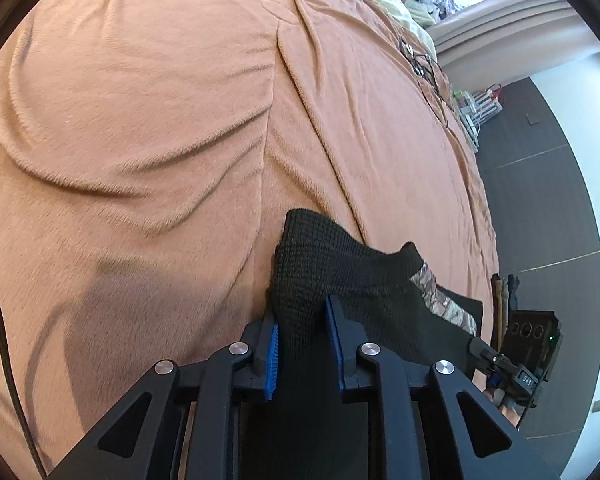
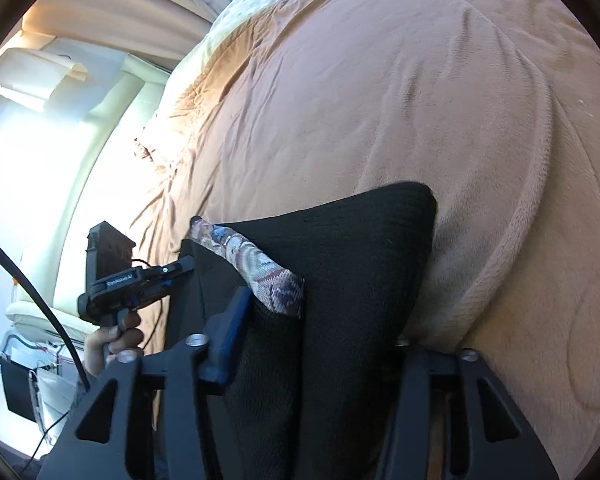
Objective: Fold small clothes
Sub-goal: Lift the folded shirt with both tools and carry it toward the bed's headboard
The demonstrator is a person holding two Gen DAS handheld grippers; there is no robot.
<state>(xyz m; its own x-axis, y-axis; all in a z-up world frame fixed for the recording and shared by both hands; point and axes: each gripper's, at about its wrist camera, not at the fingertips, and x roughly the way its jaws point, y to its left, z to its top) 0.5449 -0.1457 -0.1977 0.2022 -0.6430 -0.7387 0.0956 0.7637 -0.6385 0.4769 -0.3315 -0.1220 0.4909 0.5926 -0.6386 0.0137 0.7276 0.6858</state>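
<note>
Left wrist view: left tongs (image 1: 302, 334) clenched on a bunched corner of the black knit cloth (image 1: 324, 272), blue pads (image 1: 334, 332) pressing it from both sides. Cloth lying on the near right part of the bed, on the orange blanket (image 1: 160, 120), near the bed's right edge. A patterned band (image 1: 440, 300) showing along the cloth's right side. Far right, a small part of the right tongs (image 1: 500, 362) at the cloth's other end. Dark floor (image 1: 540, 208) past the bed edge.

Right wrist view: black knit cloth (image 2: 340, 260) filling the middle, draped over the right tongs (image 2: 300, 340) and hiding one finger. Only the left blue pad (image 2: 228, 336) showing, so cannot tell whether clenched or released. Patterned band (image 2: 260, 268) running just above that pad. Left tongs (image 2: 180, 270) at the left, held by a hand (image 2: 108, 344), at the cloth's far left end. Blanket (image 2: 380, 80) wrinkled all around.

Looks like picking up one edge with both tongs to start a fold. To do it well: grab both corners tight, lift both at the same height, pull the edge gently straight so nothing sags, then lay it over evenly. Watch out for pinching the fuzzy blanket too, or letting a corner slip.
</note>
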